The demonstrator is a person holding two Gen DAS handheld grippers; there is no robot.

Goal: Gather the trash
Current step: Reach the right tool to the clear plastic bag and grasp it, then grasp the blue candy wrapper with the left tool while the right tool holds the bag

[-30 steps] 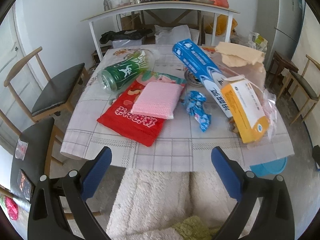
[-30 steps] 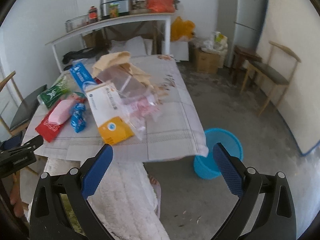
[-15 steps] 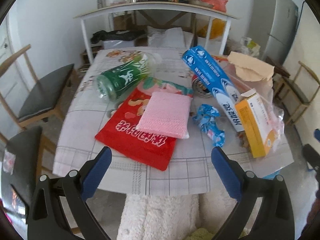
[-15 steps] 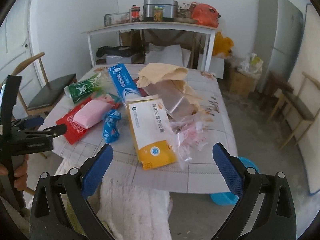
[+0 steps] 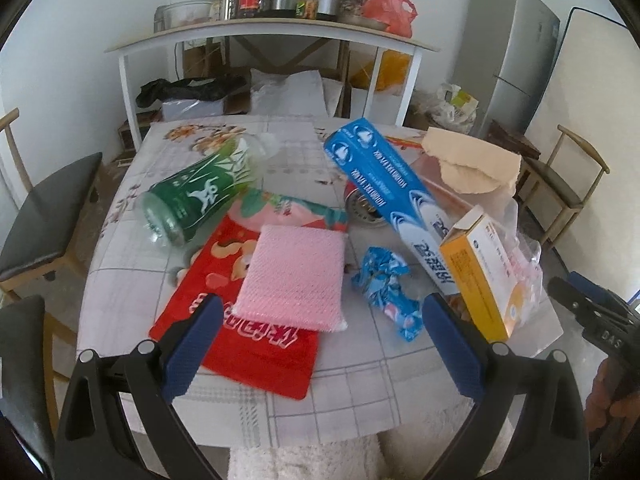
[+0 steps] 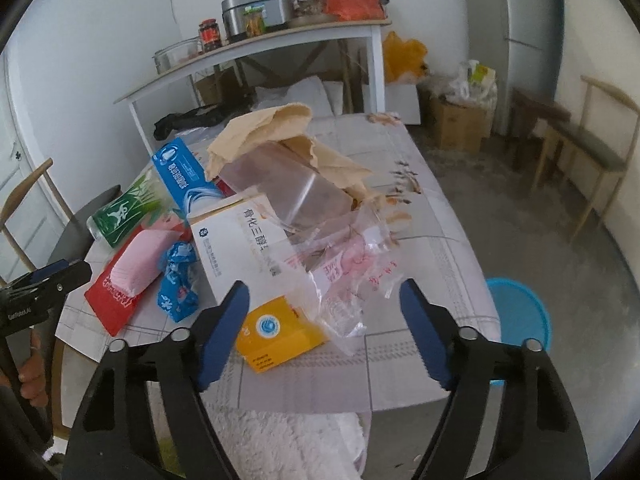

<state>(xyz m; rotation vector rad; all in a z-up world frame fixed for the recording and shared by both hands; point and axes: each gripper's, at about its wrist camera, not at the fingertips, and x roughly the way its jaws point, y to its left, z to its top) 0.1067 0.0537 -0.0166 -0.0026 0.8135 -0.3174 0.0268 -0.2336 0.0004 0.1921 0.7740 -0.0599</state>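
1. The right gripper (image 6: 322, 306) hangs over the near edge of the counter (image 6: 436, 248); its jaws have just been narrowing, yet stand apart with nothing pressed between them.
2. The orange-and-white box (image 6: 256, 272) is the landmark: it lies just beyond the right gripper, its orange end nearest.
3. A clear plastic bag (image 6: 344, 276) lies against the box's right side.
4. A crumpled blue wrapper (image 5: 386, 286) lies left of the box.
5. The left gripper (image 5: 318, 326) is released, empty, above a pink sponge (image 5: 294, 278) lying on a red packet (image 5: 248, 340), further left of the box.
6. A blue bin (image 6: 520, 320) stands on the floor, right of the box.
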